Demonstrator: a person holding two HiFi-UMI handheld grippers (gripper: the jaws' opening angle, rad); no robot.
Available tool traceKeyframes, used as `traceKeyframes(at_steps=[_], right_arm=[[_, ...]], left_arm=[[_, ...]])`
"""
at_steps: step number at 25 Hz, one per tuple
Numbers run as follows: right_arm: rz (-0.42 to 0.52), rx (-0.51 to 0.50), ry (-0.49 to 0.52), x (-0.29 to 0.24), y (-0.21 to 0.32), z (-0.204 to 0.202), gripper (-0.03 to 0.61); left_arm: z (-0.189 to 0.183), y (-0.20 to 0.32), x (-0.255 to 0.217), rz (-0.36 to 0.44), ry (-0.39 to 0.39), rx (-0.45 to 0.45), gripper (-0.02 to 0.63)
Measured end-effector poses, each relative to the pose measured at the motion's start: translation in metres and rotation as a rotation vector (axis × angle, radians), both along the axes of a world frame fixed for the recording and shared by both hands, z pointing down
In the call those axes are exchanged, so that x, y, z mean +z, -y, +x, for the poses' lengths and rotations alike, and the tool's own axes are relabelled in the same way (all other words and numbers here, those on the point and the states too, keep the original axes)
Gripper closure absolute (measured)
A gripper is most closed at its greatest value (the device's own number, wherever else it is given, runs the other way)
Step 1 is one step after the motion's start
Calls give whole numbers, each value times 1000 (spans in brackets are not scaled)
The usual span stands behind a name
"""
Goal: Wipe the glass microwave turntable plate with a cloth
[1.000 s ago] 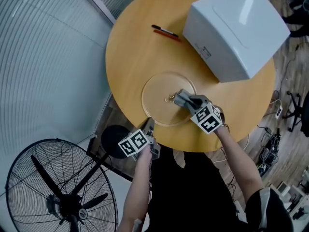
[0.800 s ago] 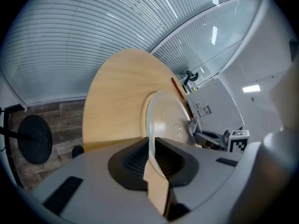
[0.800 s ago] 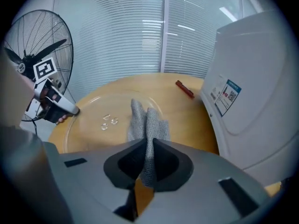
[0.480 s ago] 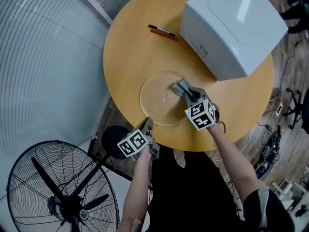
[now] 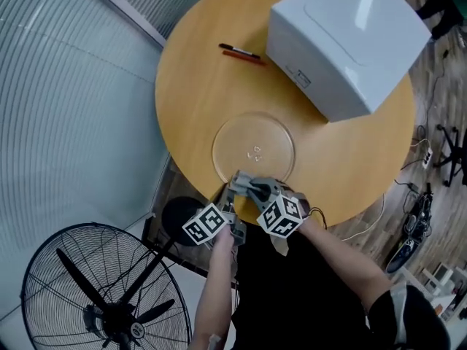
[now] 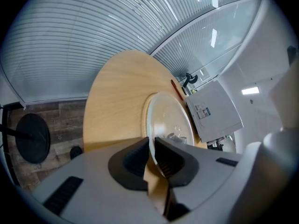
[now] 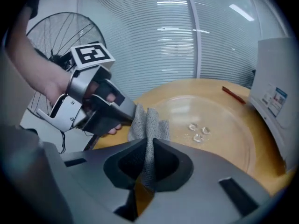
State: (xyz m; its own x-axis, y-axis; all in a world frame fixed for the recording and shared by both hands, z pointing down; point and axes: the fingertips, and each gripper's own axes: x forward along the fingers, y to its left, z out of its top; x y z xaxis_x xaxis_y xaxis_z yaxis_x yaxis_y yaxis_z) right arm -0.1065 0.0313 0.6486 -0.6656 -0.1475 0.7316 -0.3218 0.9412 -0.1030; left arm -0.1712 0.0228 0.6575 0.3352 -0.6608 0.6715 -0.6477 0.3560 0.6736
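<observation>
Head view: microwave (image 5: 343,42) beside plate (image 5: 253,148)

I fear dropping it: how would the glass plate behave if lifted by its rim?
Probably stiff: the glass plate lies flat with the left gripper shut on its near rim. Smooth glass held at one edge may slip or tilt. It sits by the table edge, so a drop could likely break it.

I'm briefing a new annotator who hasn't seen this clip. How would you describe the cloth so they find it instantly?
On the round wooden table, find the clear glass plate lying in front of the white microwave. At the plate's near rim, the right gripper pinches the cloth: a small grey knitted wad, the only soft thing there.
</observation>
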Motion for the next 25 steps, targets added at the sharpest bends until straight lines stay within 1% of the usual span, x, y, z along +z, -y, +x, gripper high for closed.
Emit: traceKeyframes(at_steps=[2,3,5,9,13,17,19,21,22,23,25], right_arm=[[41,-86,-9,1,-2,0,543],[61,-111,-20,1,3,4,543],[97,-113,-43,2,23,15,543],[140,-16,-79,2,82,43,543],[212,90,-141,0,139,70,543],[259,217,-209,-1,177,88,543],[254,295,-207,-2,184,87,543],[236,371,-183,-2,182,83,546],[220,390,-163,-2,177,79,548],[198,391,-139,-1,170,72,548],[151,351,-95,-1,150,53,548]], left_arm=[[1,-1,0,-4,2,5,580],[2,-1,0,-7,4,9,580],[2,0,0,-9,9,16,580],[2,0,0,-9,22,21,578],[2,1,-1,-6,24,34,578],[3,1,-1,-7,24,40,575],[3,2,-2,-5,27,45,574],[2,1,-1,-6,25,45,574],[3,1,-1,-7,23,44,574],[3,1,-1,-7,23,43,574],[3,1,0,-7,22,39,574]])
